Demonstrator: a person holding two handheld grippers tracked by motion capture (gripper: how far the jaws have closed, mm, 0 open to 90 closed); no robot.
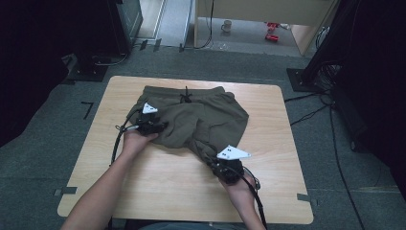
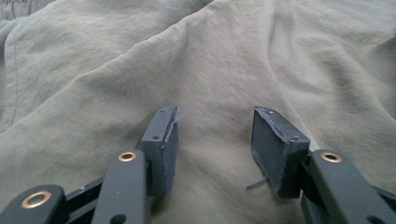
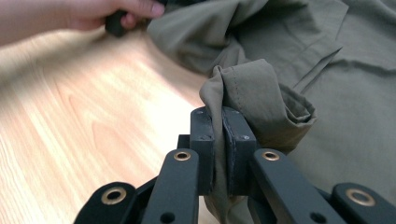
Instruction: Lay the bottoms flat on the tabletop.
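A pair of olive-green shorts (image 1: pixel 191 117) lies crumpled on the wooden table (image 1: pixel 158 191), with its waistband and dark drawstring (image 1: pixel 186 96) at the far side. My left gripper (image 1: pixel 160 127) rests on the left part of the shorts (image 2: pixel 201 70), open, its two pads (image 2: pixel 166 140) spread apart over the fabric with nothing pinched. At the near right my right gripper (image 1: pixel 213 160) is shut on a bunched hem of the shorts (image 3: pixel 252 93). The cloth runs down between its pads (image 3: pixel 203 135).
Bare light wood spreads across the near half of the table and to the left of the shorts (image 3: pixel 70 116). Grey carpet surrounds the table. Black stands and cables (image 1: pixel 325 100) sit to the right, and dark equipment stands at the back left.
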